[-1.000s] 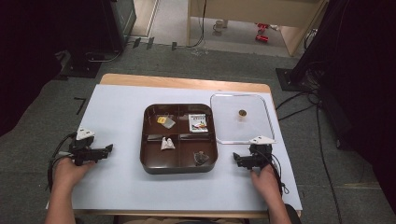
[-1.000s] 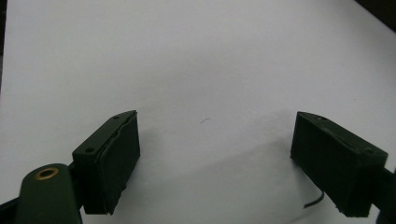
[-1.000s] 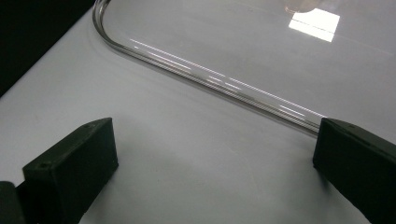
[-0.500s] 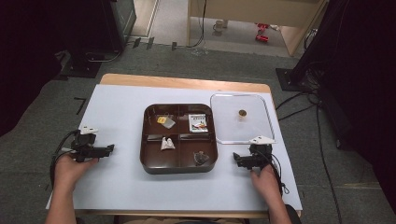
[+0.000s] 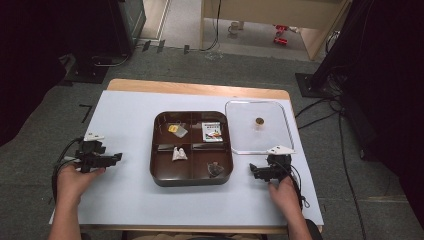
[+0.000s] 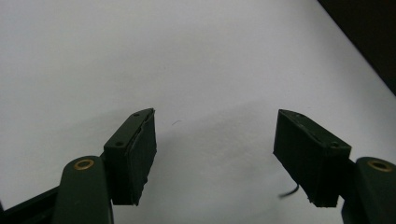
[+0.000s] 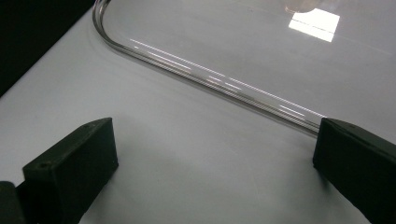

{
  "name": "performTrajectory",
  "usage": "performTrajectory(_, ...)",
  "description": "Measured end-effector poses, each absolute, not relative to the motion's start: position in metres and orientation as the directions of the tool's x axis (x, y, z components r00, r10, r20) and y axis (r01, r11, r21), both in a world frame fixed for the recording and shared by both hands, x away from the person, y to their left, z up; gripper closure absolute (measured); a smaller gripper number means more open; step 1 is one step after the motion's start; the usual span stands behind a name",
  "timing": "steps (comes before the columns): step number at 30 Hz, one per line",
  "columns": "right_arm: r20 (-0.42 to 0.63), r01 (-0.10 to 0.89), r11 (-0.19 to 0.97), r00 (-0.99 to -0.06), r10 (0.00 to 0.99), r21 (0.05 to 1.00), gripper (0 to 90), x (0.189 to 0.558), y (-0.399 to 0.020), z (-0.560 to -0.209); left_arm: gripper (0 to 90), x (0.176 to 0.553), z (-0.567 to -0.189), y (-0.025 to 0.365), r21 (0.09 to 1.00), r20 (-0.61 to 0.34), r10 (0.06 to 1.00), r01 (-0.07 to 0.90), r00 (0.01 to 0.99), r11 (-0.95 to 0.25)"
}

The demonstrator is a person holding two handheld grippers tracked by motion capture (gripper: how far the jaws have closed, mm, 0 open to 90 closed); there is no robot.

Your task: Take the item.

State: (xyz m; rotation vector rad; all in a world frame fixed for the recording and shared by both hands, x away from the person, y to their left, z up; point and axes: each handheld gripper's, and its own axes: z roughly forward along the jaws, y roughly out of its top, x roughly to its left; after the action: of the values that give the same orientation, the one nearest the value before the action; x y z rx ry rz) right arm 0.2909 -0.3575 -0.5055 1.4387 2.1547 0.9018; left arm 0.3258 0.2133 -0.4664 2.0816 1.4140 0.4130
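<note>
A dark brown four-compartment tray [image 5: 191, 182] sits mid-table. Its far compartments hold a yellowish packet [image 5: 175, 129] and a printed packet [image 5: 213, 131]; the near ones hold a white wrapped item [image 5: 178, 153] and a dark item [image 5: 215, 169]. To the tray's right lies a clear lid [image 5: 272, 136] with a brown knob [image 5: 258, 120]. My left gripper [image 5: 118, 157] rests on the white sheet, left of the tray, jaws pointing at it. In its own view the left gripper [image 6: 215, 142] is open over bare sheet. My right gripper [image 5: 252, 171] sits just near of the lid. Open and empty, the right gripper [image 7: 215, 154] faces the lid's rim [image 7: 210, 79].
A white sheet [image 5: 130, 200] covers the wooden table [image 5: 195, 89]. Cables trail from both grippers toward the near edge. Beyond the table are grey carpet, dark equipment stands and a wooden bench.
The left gripper has shifted and turned slightly on the sheet. The right gripper and everything in the tray have stayed put.
</note>
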Motion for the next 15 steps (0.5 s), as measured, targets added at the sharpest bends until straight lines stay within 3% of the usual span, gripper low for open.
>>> performTrajectory(12,0.026,0.664,0.264,-0.393,0.919,0.7,0.0,0.291,-0.357,-0.505,29.8,0.323,-0.45,0.202,0.66,-0.045,0.894,0.685,0.445,-0.308)
performTrajectory(15,0.026,0.663,0.264,-0.393,0.919,0.7,0.0,0.291,-0.357,-0.506,33.8,0.322,-0.445,0.199,0.681,-0.039,0.883,0.66,0.468,-0.319)
